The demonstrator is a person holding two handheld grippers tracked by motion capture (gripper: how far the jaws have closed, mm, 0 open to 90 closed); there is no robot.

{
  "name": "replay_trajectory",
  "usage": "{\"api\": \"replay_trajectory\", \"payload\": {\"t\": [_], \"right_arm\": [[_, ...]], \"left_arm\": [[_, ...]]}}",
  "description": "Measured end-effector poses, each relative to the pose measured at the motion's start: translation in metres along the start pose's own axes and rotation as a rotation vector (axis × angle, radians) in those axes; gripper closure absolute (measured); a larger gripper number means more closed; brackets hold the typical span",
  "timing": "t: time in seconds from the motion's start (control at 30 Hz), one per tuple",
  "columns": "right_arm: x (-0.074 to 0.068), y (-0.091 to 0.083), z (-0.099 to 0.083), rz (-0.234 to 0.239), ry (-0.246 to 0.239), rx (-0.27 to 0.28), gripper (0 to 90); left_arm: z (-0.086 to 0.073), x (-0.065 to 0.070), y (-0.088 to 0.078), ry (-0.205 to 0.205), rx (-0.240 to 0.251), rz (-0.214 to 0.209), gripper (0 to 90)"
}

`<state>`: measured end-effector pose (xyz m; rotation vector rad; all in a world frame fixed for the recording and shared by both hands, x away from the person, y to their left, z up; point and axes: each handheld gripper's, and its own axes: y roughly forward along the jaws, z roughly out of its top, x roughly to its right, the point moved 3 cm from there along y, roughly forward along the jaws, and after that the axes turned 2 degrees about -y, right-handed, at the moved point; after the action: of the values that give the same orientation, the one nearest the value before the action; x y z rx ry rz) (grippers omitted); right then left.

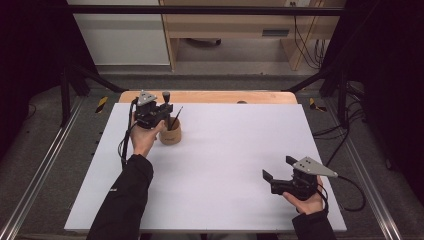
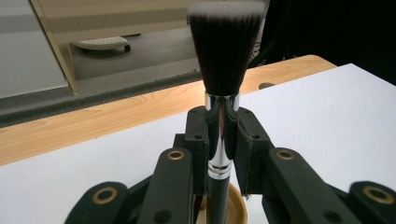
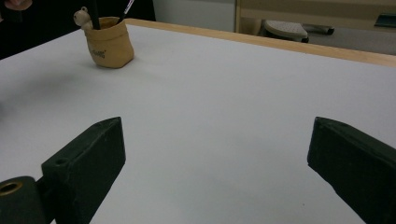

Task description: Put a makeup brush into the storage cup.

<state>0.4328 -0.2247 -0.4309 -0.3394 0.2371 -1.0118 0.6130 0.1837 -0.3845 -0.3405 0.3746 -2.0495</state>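
White mat (image 1: 220, 165) on wood table. L gripper (image 1: 155, 114) pinches brush (image 2: 222, 93) by its chrome ferrule, upright over tan cup (image 1: 171, 135) (far left of mat). R gripper (image 1: 280, 172) spread wide, nothing btwn jaws, near right edge.

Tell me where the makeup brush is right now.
The makeup brush stands upright, clamped in the left gripper at the table's far left in the high view, its handle end over the tan cup.
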Motion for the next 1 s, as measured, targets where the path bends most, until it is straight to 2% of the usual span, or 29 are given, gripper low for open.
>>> {"api": "replay_trajectory", "payload": {"t": [0.67,1.0], "right_arm": [[-0.001,0.001,0.0,0.001,-0.01,-0.002,4.8],[-0.002,0.001,0.0,0.001,-0.008,-0.003,4.8]], "left_arm": [[-0.023,0.002,0.009,0.006,-0.025,0.002,77.1],[-0.035,0.004,0.012,0.007,-0.056,0.0,76.9]]}}
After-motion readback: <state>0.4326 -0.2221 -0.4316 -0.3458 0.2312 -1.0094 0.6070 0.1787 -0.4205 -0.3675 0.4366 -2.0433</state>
